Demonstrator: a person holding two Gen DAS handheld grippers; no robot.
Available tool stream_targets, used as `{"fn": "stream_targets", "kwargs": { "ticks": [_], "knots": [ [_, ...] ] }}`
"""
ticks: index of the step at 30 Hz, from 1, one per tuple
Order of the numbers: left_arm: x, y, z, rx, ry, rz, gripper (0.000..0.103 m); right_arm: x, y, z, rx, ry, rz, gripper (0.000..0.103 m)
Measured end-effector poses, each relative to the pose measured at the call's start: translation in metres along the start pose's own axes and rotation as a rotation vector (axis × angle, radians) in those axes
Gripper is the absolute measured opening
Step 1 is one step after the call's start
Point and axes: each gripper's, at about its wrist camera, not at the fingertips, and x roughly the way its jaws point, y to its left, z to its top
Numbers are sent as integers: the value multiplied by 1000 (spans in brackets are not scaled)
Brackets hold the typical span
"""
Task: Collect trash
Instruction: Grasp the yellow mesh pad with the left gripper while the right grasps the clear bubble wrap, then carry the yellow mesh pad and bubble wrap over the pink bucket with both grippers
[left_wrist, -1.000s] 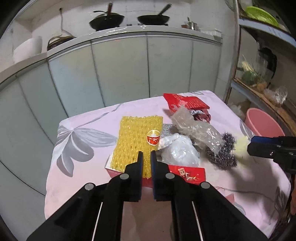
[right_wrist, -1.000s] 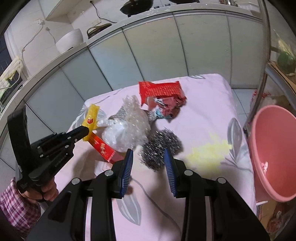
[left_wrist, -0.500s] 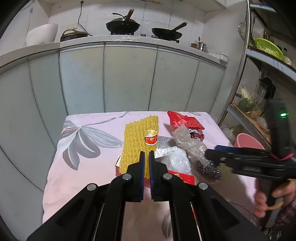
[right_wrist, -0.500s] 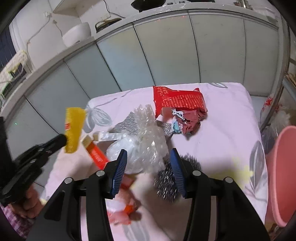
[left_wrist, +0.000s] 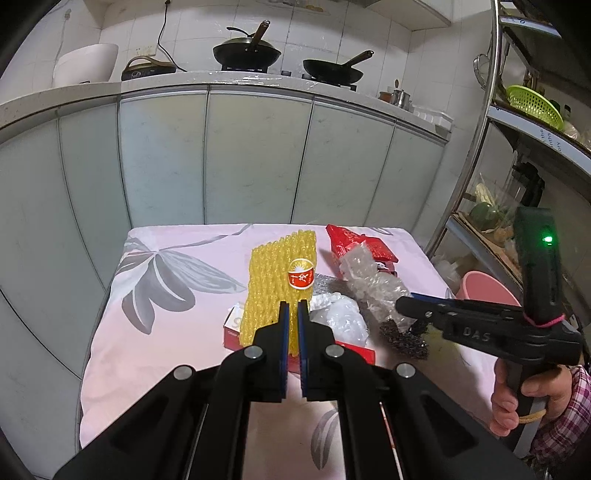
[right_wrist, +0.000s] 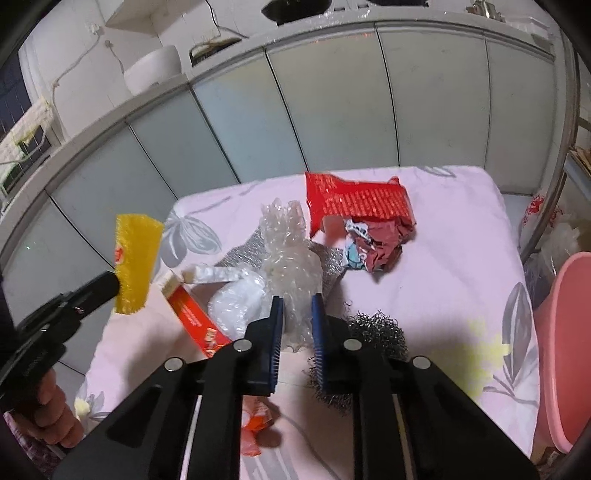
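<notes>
Trash lies heaped on a table (right_wrist: 461, 236) under a pink floral cloth. Yellow foam netting (left_wrist: 279, 273) with a round red sticker is pinched at its lower edge in the left gripper (left_wrist: 290, 325), jaws pressed nearly together, and the right wrist view shows it lifted clear of the cloth (right_wrist: 135, 258). Beside it, crumpled bubble wrap (right_wrist: 290, 258) sits between the fingers of the right gripper (right_wrist: 297, 332), which are narrowed around its lower end; whether they actually squeeze it is hard to tell. A white plastic bag (right_wrist: 238, 299) and a red carton (right_wrist: 194, 317) lie just left of the wrap, a steel wool scourer (right_wrist: 376, 328) just right. Farther back sits a torn red wrapper (right_wrist: 356, 205). A pink basin (right_wrist: 565, 350) stands off the table's right edge
</notes>
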Motion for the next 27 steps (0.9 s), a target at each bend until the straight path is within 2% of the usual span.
{"fn": "stream_targets", "kwargs": {
  "ticks": [13,27],
  "knots": [
    [-14,-21,5,13,-30,-36,4,-58,7,-15,18,-67,57,15],
    [-20,-72,11,66,-41,-104,4,-107,-23,-35,93,-141,11,15]
  ]
}}
